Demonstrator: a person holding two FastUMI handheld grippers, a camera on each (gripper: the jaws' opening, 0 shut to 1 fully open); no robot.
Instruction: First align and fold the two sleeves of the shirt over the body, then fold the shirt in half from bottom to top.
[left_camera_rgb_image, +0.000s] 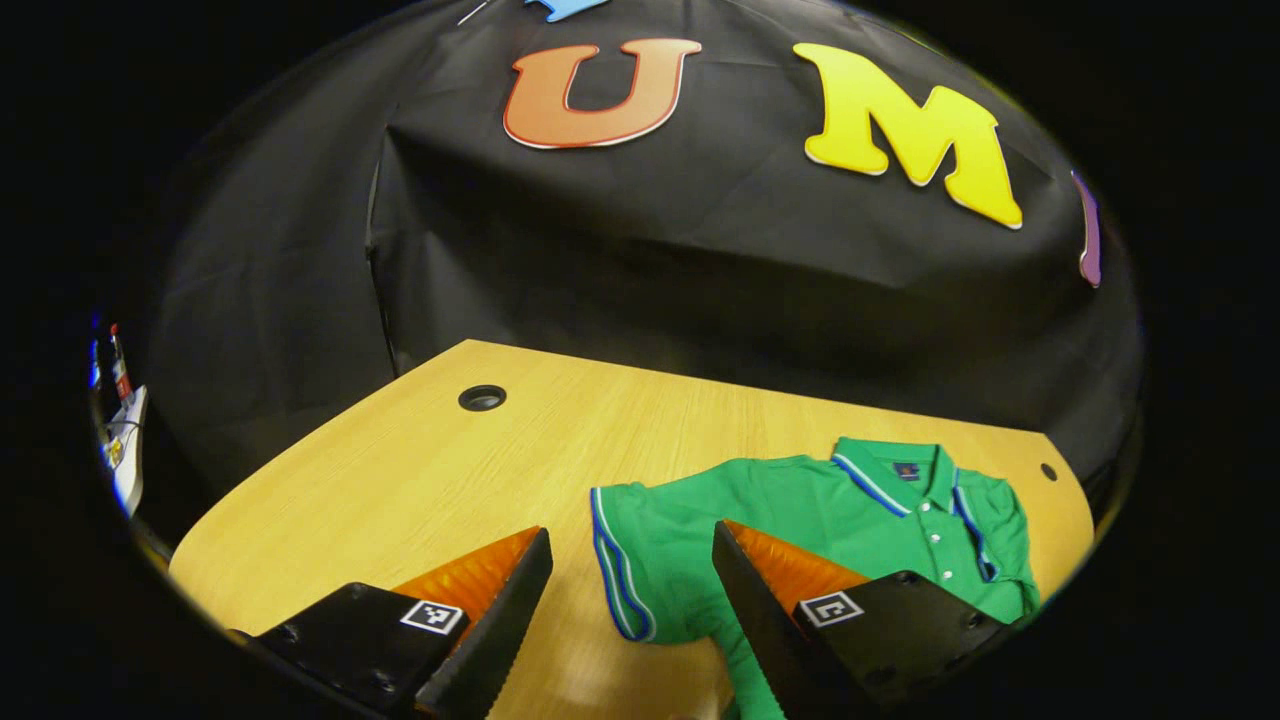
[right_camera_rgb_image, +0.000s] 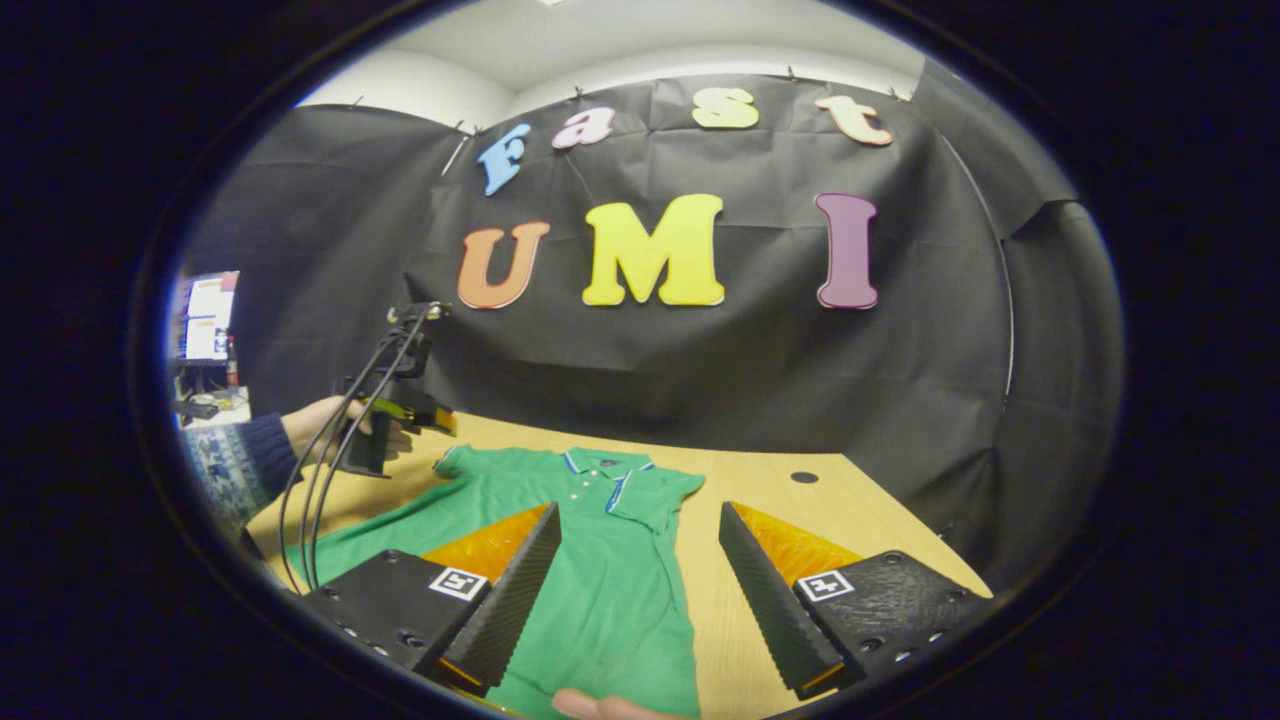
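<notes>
A green polo shirt (left_camera_rgb_image: 800, 510) with blue-and-white trim lies flat on the wooden table (left_camera_rgb_image: 420, 470), collar toward the far wall. In the left gripper view its near sleeve (left_camera_rgb_image: 625, 560) is spread out flat, and the far sleeve (left_camera_rgb_image: 1000, 540) looks folded in over the body. My left gripper (left_camera_rgb_image: 630, 535) hovers open above that spread sleeve with nothing between its fingers. In the right gripper view the shirt (right_camera_rgb_image: 600, 560) runs toward me, and my right gripper (right_camera_rgb_image: 637, 515) is open above its right side. A hand holds the left gripper (right_camera_rgb_image: 395, 405) over the shirt's far-left shoulder.
Round cable holes sit in the table (left_camera_rgb_image: 482, 397) (left_camera_rgb_image: 1047, 471) (right_camera_rgb_image: 804, 477). Black cables (right_camera_rgb_image: 320, 470) hang from the left gripper across the table's left edge. A screen (right_camera_rgb_image: 205, 315) stands beyond the left side. A fingertip (right_camera_rgb_image: 600, 705) shows at the shirt's near hem.
</notes>
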